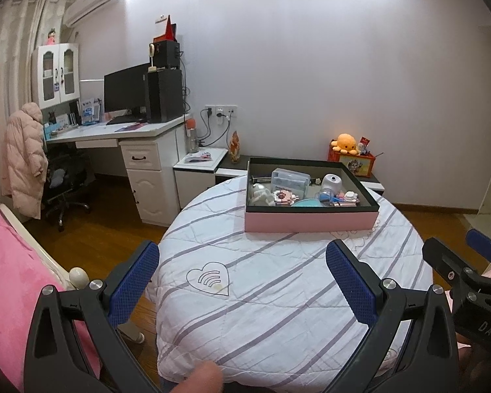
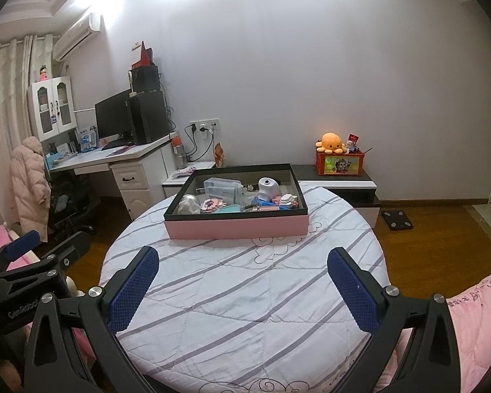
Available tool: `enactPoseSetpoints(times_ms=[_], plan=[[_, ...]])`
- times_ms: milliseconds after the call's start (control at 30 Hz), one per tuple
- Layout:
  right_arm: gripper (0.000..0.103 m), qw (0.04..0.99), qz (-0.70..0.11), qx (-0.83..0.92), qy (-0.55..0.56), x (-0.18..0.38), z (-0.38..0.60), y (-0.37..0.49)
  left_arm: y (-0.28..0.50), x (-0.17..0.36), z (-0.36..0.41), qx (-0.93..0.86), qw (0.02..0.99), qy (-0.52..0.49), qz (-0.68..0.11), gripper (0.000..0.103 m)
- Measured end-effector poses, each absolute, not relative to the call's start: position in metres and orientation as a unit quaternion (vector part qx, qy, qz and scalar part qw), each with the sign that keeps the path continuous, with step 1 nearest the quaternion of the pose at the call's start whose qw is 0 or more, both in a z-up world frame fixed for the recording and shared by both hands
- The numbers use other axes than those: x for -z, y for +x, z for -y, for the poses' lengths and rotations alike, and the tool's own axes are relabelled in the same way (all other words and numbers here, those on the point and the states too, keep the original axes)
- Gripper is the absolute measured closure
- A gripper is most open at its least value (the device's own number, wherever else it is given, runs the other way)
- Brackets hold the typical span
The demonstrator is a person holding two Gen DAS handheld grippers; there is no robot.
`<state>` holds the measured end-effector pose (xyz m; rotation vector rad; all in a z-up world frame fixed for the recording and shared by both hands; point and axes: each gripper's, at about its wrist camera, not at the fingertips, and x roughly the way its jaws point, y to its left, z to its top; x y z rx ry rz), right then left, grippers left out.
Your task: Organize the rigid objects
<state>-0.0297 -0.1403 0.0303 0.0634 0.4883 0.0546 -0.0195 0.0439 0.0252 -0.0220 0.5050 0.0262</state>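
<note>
- My left gripper (image 1: 242, 281) jaws: spread, nothing between.
- My right gripper (image 2: 242, 283) jaws: same.
- Pink box (image 2: 239, 226) (full of small items) on striped quilt (image 2: 245, 294), well ahead.

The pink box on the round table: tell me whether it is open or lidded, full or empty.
Open and partly filled. The pink box has no lid on it, and small items, such as a white gadget and a clear case, lie inside.

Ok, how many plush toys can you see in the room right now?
2. An orange octopus plush sits on the red box by the far wall, and a white plush lies in the pink tray's near-left corner. Clutter there may hide more.
</note>
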Motion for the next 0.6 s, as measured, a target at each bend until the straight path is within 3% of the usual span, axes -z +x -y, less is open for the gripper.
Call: enactPoseSetpoints(times_ms=[600], plan=[[0.0, 0.97, -0.239, -0.023, 0.032, -0.0319, 0.141, -0.031, -0.0213, -0.0266, -0.0455, 0.015, 0.968, -0.016, -0.25, 0.0]])
